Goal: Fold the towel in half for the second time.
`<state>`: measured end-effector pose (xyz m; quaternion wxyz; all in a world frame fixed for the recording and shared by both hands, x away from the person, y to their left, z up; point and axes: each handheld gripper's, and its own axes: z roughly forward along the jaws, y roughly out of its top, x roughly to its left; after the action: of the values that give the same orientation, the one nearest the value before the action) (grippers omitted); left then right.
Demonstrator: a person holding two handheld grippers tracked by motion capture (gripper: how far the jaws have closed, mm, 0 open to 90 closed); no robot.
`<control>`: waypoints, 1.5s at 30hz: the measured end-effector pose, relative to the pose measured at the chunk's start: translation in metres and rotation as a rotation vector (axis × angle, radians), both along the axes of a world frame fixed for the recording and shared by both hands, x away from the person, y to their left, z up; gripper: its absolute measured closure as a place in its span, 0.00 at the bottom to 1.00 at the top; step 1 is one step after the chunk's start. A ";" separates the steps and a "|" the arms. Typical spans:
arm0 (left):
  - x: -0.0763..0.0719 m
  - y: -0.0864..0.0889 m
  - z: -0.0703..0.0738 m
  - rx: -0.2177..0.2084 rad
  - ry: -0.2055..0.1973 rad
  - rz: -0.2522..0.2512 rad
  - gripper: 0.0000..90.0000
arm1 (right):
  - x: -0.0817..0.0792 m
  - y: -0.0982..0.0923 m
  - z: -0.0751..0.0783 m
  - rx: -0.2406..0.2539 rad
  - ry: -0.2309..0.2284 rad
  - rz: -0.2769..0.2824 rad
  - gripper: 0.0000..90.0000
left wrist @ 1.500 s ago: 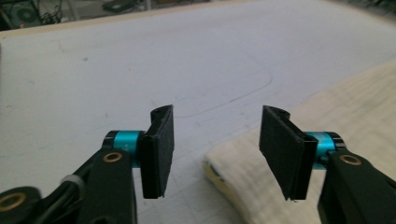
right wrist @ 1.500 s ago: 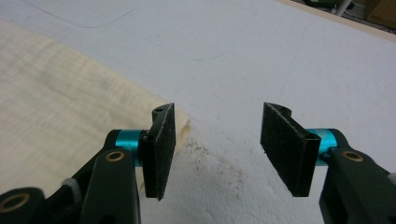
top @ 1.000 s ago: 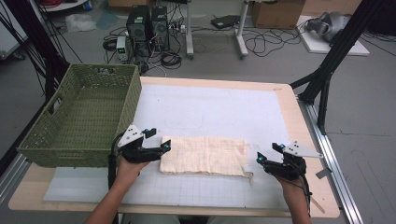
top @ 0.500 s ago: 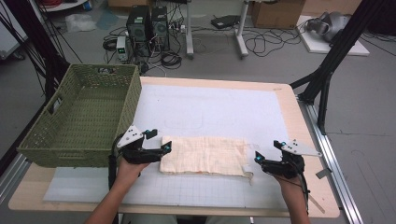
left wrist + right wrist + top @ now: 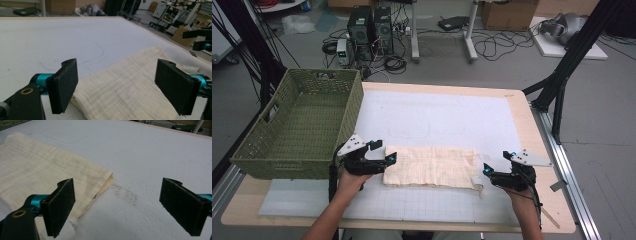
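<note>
A white-topped table (image 5: 447, 120) is shown, with a folded cream cloth (image 5: 429, 166) laid flat. The left gripper (image 5: 388, 159) and right gripper (image 5: 485, 169) are held open-fingered at its ends.

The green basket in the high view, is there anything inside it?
No, the green basket shows only its bare woven floor; the folded cloth lies outside it.

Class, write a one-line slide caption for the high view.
Two open grippers, left and right, flank a folded cloth on a table beside a basket.
</note>
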<state>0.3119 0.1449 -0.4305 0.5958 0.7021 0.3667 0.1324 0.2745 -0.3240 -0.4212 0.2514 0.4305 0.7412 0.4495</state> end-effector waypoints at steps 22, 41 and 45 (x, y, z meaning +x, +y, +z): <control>0.041 -0.019 0.006 0.174 0.074 0.053 0.26 | 0.003 0.001 0.000 0.012 0.008 0.016 0.14; 0.061 -0.016 -0.016 0.362 0.196 0.056 0.58 | 0.010 0.006 -0.006 0.005 0.039 0.040 0.14; 0.058 -0.019 -0.018 0.418 0.163 0.035 0.67 | 0.018 0.010 -0.007 -0.012 0.052 0.037 0.16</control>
<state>0.3700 0.1258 -0.4483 0.4033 0.8123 0.3903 0.1589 0.2923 -0.3136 -0.4280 0.2262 0.4267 0.7581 0.4382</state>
